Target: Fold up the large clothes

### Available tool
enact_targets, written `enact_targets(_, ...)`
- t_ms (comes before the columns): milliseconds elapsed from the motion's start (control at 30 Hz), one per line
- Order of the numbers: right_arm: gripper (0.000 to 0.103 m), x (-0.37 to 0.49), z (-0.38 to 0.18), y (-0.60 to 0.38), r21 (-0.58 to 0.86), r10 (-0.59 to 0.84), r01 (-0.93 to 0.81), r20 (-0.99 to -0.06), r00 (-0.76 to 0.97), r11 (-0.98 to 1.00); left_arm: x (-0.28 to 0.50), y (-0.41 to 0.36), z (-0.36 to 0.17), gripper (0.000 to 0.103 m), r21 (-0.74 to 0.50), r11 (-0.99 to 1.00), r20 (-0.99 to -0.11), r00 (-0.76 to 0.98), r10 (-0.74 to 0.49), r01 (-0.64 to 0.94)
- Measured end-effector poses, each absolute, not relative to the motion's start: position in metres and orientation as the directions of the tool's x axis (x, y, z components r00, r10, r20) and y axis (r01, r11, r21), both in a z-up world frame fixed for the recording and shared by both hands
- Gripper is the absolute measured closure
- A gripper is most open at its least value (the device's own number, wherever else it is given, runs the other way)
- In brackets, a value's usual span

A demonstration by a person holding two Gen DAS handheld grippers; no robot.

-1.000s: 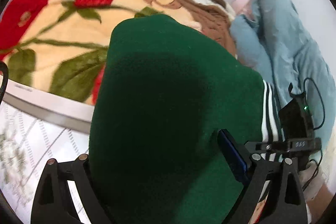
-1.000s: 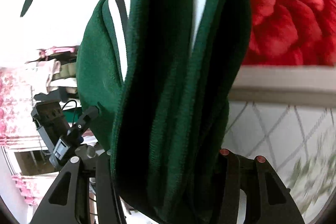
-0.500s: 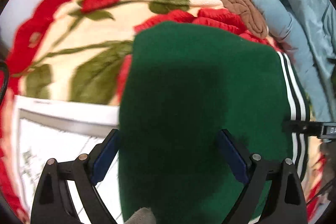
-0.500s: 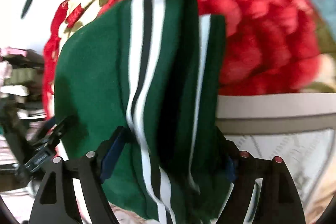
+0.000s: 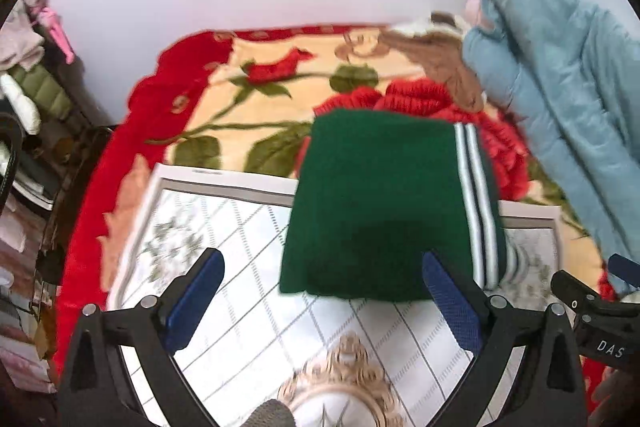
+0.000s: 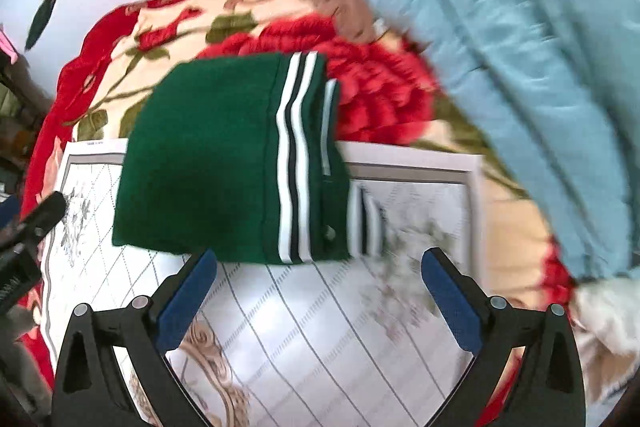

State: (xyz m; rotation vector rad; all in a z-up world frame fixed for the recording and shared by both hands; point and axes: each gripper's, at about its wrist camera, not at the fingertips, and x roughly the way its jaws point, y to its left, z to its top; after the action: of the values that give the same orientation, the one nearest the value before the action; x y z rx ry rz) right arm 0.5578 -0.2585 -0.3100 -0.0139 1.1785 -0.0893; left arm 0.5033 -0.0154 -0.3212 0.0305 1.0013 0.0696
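The folded green garment (image 5: 384, 207) is seen lying flat across the far edge of the white patterned board (image 5: 224, 239), its far half resting on the floral blanket (image 5: 256, 99); white stripes are shown along its right side; the left gripper (image 5: 320, 297) is held just short of the garment's near edge, jaws spread wide with nothing between the blue pads (image 5: 192, 299); a light blue jacket (image 5: 560, 75) is piled at the blanket's right edge, a brown garment (image 5: 444, 67) beside it
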Motion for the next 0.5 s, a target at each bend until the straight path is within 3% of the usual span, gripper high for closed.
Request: enact_targets(500,0.000,0.315,-0.036,-0.236,-0.162,-0.196,0.111,-0.772,0.604,0.981,0.320,-0.017,-0.114,0.002,0.027,0.998,-0.758,0.650,0.052,-0.050)
